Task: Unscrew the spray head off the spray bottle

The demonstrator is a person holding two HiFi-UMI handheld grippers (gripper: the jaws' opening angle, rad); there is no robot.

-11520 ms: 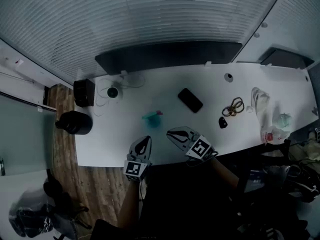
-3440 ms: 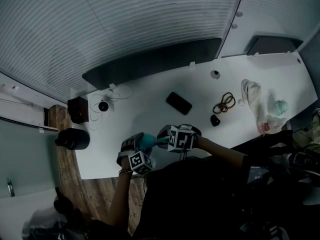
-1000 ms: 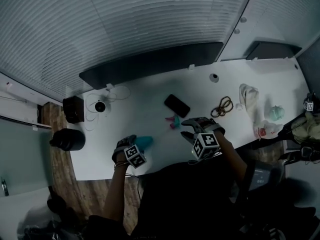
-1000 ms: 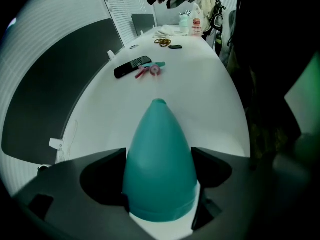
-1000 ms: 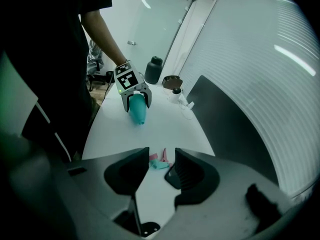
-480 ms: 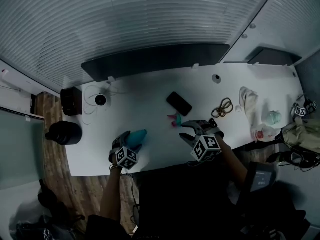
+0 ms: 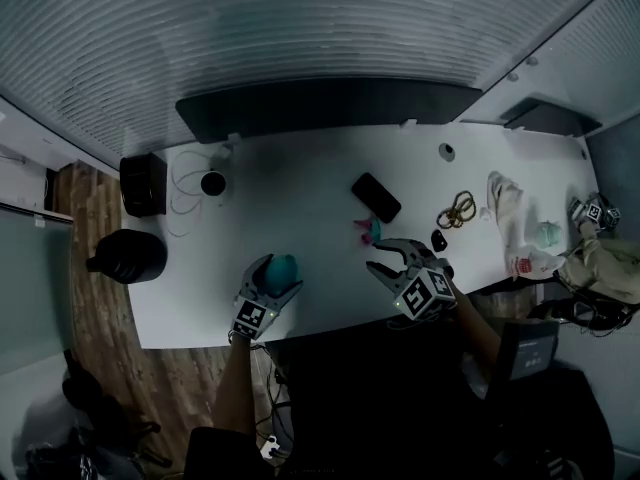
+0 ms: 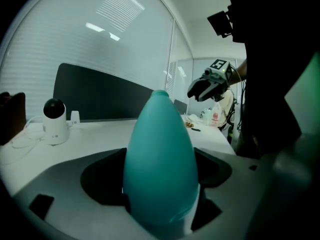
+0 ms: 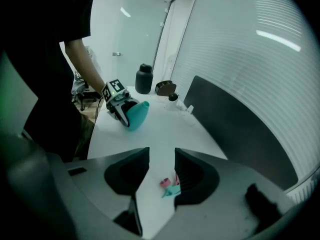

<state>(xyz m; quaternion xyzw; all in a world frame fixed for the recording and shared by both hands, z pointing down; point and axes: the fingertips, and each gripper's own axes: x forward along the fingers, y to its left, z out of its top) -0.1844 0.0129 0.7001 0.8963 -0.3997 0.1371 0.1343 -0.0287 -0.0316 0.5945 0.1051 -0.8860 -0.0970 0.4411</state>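
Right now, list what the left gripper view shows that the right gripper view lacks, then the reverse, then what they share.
Only the left gripper view: the right gripper, seen across the table. Only the right gripper view: the spray head lying on the table beyond its open jaws, the black jug, and the left gripper. Both: the teal bottle, clamped in the left gripper, the table and the dark panel.
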